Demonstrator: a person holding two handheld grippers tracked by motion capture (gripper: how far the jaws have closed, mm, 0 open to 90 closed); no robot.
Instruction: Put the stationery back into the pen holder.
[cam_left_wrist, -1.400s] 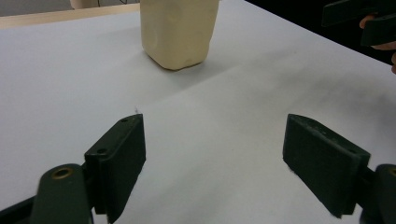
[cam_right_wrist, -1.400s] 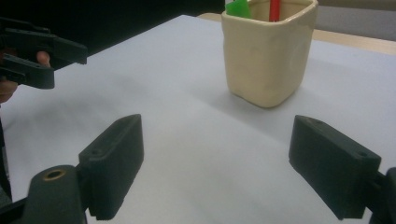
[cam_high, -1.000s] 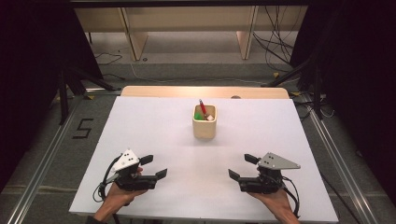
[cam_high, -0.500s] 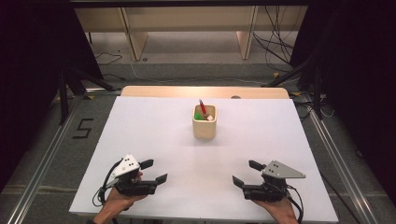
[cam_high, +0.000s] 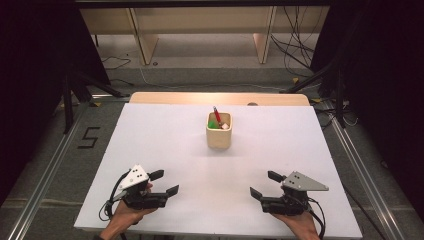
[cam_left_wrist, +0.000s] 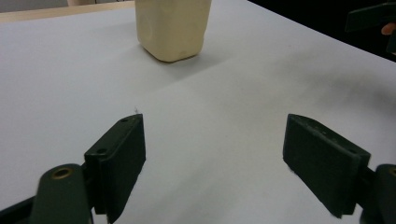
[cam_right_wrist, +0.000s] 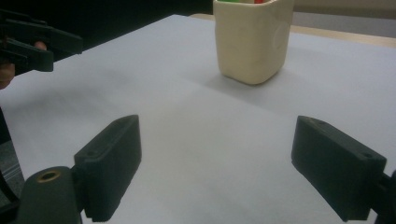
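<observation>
While both hands rest at the near edge of the white counter (cam_high: 165, 145), the left tool (cam_high: 165, 183) and the right tool (cam_high: 264, 184) gape wide, holding and touching nothing. The cup (cam_high: 219, 131) stands upright mid-counter, well apart from both, with a red pen (cam_high: 217, 114) in it.

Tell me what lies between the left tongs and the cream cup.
Nothing: bare white table separates the left tongs from the cream cup, seen in the left gripper view.

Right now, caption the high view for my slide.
Both open tools, left and right, rest near the white table's front edge, facing a cream cup.
</observation>
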